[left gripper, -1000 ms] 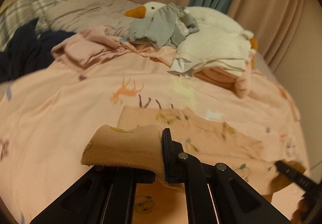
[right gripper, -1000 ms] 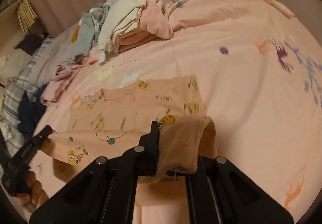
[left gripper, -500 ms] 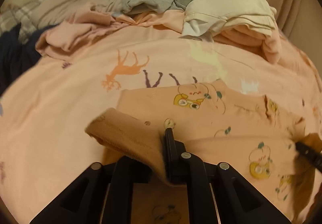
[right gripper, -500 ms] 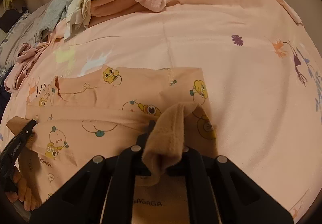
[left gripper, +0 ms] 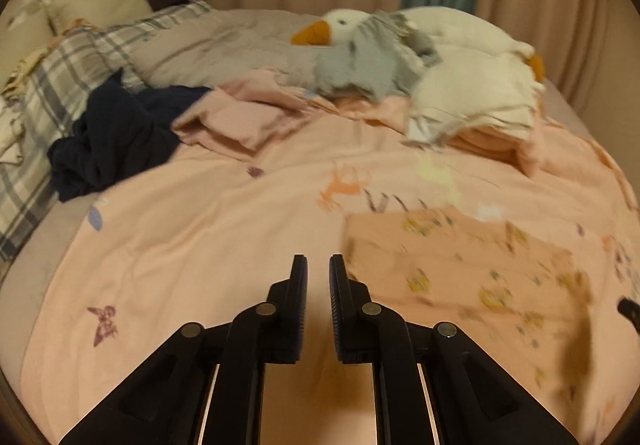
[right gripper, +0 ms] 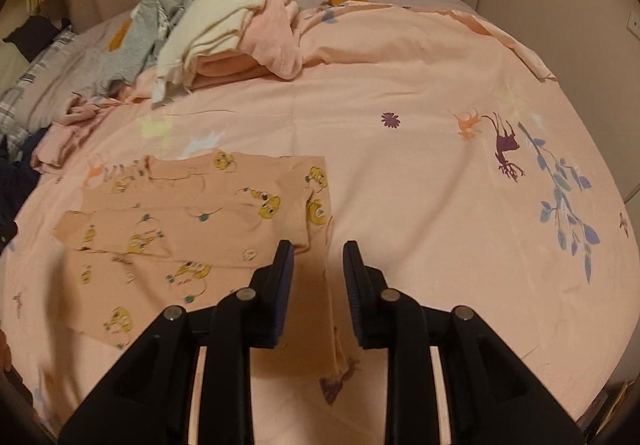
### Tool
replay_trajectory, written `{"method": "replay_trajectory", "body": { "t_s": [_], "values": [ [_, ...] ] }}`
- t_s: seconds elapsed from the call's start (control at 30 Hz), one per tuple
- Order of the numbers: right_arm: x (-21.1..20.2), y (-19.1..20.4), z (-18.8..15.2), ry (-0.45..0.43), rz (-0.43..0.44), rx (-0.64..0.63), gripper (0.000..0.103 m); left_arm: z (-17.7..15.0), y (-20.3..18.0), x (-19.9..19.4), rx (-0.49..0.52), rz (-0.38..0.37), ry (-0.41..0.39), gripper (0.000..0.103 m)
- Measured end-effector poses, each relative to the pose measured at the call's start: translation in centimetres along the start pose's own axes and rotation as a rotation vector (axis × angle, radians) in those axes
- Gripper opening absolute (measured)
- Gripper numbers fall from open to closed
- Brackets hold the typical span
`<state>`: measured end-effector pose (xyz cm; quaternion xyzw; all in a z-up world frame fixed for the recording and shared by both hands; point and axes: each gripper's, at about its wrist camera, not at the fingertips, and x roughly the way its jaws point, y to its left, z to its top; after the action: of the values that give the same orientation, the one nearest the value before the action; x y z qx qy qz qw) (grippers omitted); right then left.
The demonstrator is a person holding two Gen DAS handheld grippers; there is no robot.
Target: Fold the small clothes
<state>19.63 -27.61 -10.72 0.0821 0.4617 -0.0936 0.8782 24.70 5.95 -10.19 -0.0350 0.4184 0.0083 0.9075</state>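
Nearest to us, our left gripper (left gripper: 318, 269) has its jaws a narrow gap apart with nothing in them, only bedsheet (left gripper: 200, 245) showing between. Our right gripper (right gripper: 317, 257) has just been opening; its jaws stand a little wider and are also empty, poised over the near right edge of the garment (right gripper: 192, 229). That piece, peach cloth printed with yellow cartoon figures, lies flat on the sheet just ahead of the right gripper and to the right of the left one, with one band already laid over across its middle. We judge it light, limp and thin: it will sag and crease wherever it is unsupported, and it should not slip much on the cotton sheet. For the next fold we would pinch it at two corners of one edge, taking both layers, and carry them over together. Beyond it sits a heap of pale clothes (right gripper: 240, 25), with a plush goose (left gripper: 400, 33) and dark clothing (left gripper: 112, 133) farther back.
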Motion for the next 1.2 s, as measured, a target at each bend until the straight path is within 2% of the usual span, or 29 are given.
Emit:
{"method": "replay_trajectory", "body": {
  "t_s": [0.03, 0.13, 0.17, 0.23, 0.33, 0.4, 0.47, 0.53, 0.63, 0.73, 0.8, 0.87, 0.9, 0.93, 0.97, 1.0, 1.1, 1.13, 1.2],
  "values": [
    [0.0, -0.1, -0.2, 0.013, 0.026, 0.018, 0.006, -0.4, -0.3, 0.1, 0.001, -0.016, 0.014, 0.010],
    [1.1, 0.2, -1.4, 0.074, 0.135, 0.072, 0.006, -1.9, -1.7, 1.8, 0.012, -0.072, 0.083, 0.008],
    [1.9, 0.5, -1.9, 0.096, 0.147, 0.082, 0.006, -2.6, -2.4, 2.7, 0.026, -0.087, 0.114, 0.008],
    [3.4, 1.6, -2.9, 0.135, 0.136, 0.075, 0.006, -3.7, -3.8, 4.4, 0.057, -0.078, 0.151, 0.008],
    [6.5, 3.5, -3.1, 0.175, 0.123, 0.034, 0.006, -4.6, -5.6, 6.6, 0.102, -0.063, 0.165, 0.008],
    [8.5, 4.5, -2.3, 0.194, 0.103, 0.018, 0.006, -4.1, -6.7, 8.6, 0.112, -0.075, 0.193, 0.008],
    [10.8, 5.1, -0.8, 0.217, 0.078, 0.009, 0.005, -2.7, -7.4, 10.9, 0.114, -0.055, 0.206, 0.008],
    [12.9, 5.4, 1.4, 0.216, 0.039, 0.017, 0.004, -0.6, -7.7, 12.5, 0.097, -0.039, 0.177, 0.008],
    [14.9, 5.2, 5.1, 0.209, 0.012, 0.076, 0.004, 3.1, -6.8, 14.2, 0.001, -0.014, 0.136, 0.008],
    [14.6, 4.1, 7.7, 0.135, -0.008, 0.188, 0.005, 5.0, -4.9, 13.3, -0.109, 0.013, 0.067, 0.008],
    [12.5, 3.6, 8.2, 0.075, 0.016, 0.188, 0.009, 5.3, -3.0, 10.9, -0.157, -0.071, -0.007, 0.008],
    [10.6, 3.0, 7.8, 0.074, 0.076, 0.159, 0.009, 5.0, -1.6, 8.8, -0.146, -0.120, -0.002, 0.011],
    [9.3, 2.3, 7.2, 0.076, 0.109, 0.160, 0.009, 4.6, -0.9, 7.9, -0.139, -0.135, 0.022, 0.020],
    [8.2, 1.6, 6.3, 0.082, 0.132, 0.167, 0.012, 4.0, -0.2, 7.1, -0.136, -0.153, 0.052, 0.037],
    [7.1, 0.8, 5.3, 0.089, 0.165, 0.180, 0.014, 3.1, 0.5, 6.2, -0.135, -0.176, 0.088, 0.045],
    [6.4, 0.3, 4.4, 0.092, 0.193, 0.193, 0.021, 2.3, 1.0, 5.6, -0.138, -0.206, 0.115, 0.055],
    [3.7, -1.9, 0.1, 0.106, 0.290, 0.246, 0.066, -1.9, 3.5, 3.0, -0.240, -0.353, 0.190, 0.057],
    [2.6, -2.5, -1.9, 0.100, 0.320, 0.279, 0.069, -3.4, 4.3, 2.3, -0.300, -0.399, 0.206, 0.064],
    [1.7, -2.8, -5.2, 0.118, 0.341, 0.310, 0.069, -6.9, 5.5, 1.3, -0.415, -0.473, 0.234, 0.070]
  ]
}}
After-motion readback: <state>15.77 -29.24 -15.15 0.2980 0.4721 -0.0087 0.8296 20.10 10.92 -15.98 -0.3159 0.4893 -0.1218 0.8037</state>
